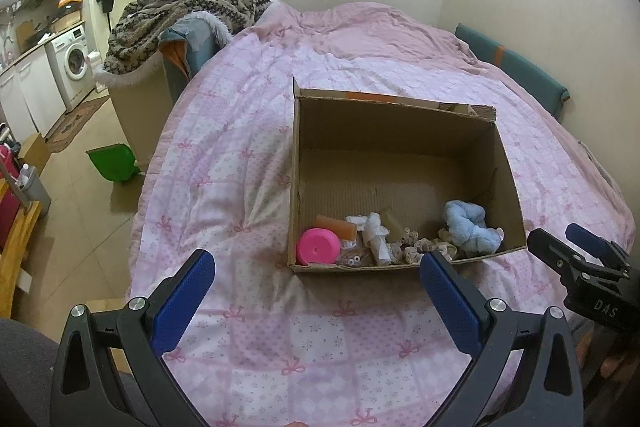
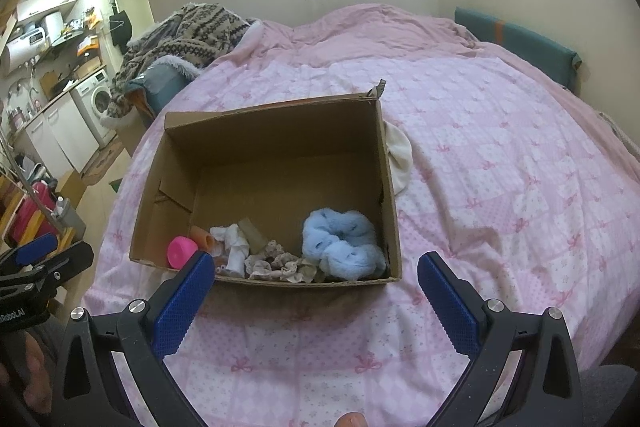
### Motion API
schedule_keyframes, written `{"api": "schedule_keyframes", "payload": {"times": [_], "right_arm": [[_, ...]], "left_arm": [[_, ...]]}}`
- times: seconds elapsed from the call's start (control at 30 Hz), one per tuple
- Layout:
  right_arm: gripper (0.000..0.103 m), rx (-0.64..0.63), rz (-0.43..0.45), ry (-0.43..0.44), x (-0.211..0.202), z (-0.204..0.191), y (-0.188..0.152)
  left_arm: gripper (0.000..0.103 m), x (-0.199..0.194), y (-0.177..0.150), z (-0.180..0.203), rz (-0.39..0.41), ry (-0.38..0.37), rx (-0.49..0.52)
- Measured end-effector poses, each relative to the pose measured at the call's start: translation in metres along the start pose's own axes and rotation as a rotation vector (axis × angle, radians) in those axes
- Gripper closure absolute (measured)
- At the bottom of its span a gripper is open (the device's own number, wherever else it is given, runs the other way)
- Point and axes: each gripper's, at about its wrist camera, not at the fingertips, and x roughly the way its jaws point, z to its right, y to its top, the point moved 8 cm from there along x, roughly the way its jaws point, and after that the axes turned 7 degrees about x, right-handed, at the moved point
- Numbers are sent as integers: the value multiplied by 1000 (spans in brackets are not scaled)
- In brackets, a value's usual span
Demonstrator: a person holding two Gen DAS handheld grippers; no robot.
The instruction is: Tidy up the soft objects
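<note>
An open cardboard box (image 1: 400, 123) (image 2: 276, 119) sits on the pink bedspread. Along its near wall lie a fluffy light-blue scrunchie (image 1: 472, 227) (image 2: 340, 239), lacy beige scrunchies (image 1: 420, 247) (image 2: 276, 263), a white cloth piece (image 1: 376, 231) (image 2: 234, 243), an orange roll (image 1: 336, 227) (image 2: 202, 237) and a pink round object (image 1: 318, 247) (image 2: 181, 251). A white soft item (image 2: 400, 159) lies on the bed just right of the box. My left gripper (image 1: 316, 291) hovers open before the box's near left side. My right gripper (image 2: 312, 287) is open too, in front of the near wall, nothing between its fingers.
The pink patterned bedspread (image 1: 248, 195) (image 2: 500, 187) covers the whole bed. A pile of knitted and furry clothes (image 1: 188, 11) (image 2: 188, 31) sits at the bed's far left corner. On the floor to the left are a green bin (image 1: 112, 163), a washing machine (image 1: 74, 63) and cabinets.
</note>
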Motion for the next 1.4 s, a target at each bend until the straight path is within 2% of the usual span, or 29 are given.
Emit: {"api": "schedule_keyframes", "payload": {"times": [1.4], "right_arm": [[0, -15, 4, 4, -1, -4, 1]], "left_arm": [[1, 2, -3, -2, 0, 9, -5]]}}
